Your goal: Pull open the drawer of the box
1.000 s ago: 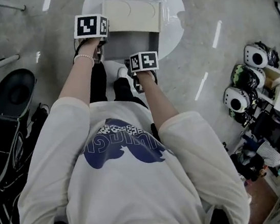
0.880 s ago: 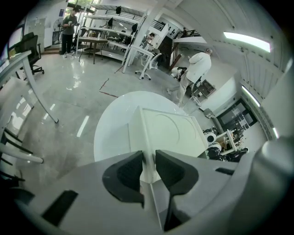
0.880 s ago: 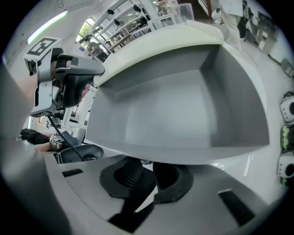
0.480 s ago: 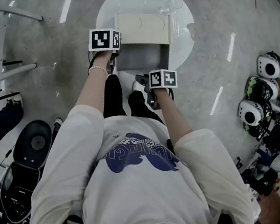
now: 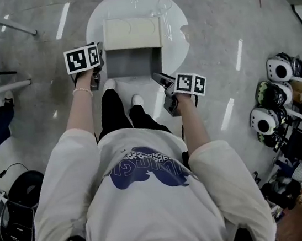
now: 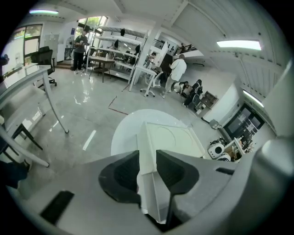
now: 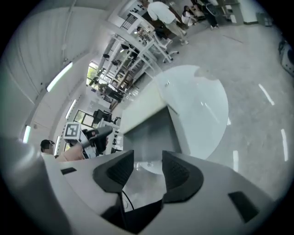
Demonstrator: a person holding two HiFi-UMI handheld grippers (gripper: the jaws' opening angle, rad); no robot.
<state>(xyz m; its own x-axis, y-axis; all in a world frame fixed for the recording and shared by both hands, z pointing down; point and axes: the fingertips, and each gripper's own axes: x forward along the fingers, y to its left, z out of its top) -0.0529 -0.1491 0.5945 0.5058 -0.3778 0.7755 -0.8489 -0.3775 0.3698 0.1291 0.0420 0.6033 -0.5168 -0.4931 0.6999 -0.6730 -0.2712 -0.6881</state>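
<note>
Head view: a cream box [image 5: 130, 32] sits on a round white worktop [image 5: 178, 27] at the top centre of the frame. Its drawer [image 5: 132, 63] is drawn out toward the bottom of the frame, and the grey inside lies open to view. The left hand-held gripper [image 5: 97, 63] is just beside the left side of the box and drawer. The right hand-held gripper [image 5: 159, 80] is just off the drawer's lower right corner. Neither one appears to have hold of anything.

Left gripper view: the left hand-held gripper [image 6: 147, 160] has its jaws apart, and they have just been opening. The near corner of the box [image 6: 172, 140] shows in the gap. I cannot tell whether it sits between the pads or just beyond them, but neither pad presses on it.

Right gripper view: the right hand-held gripper [image 7: 148, 160] has its jaws wide, and they too have just been opening. Nothing is between them. Past them, at the centre of the frame, is the open drawer [image 7: 151, 133], with the worktop's rim behind it.

By my reading, the pull itself is done. The drawer stands well out of the box and both hand-held grippers are free of it. Little seems left, beyond perhaps drawing the hands clear.
</note>
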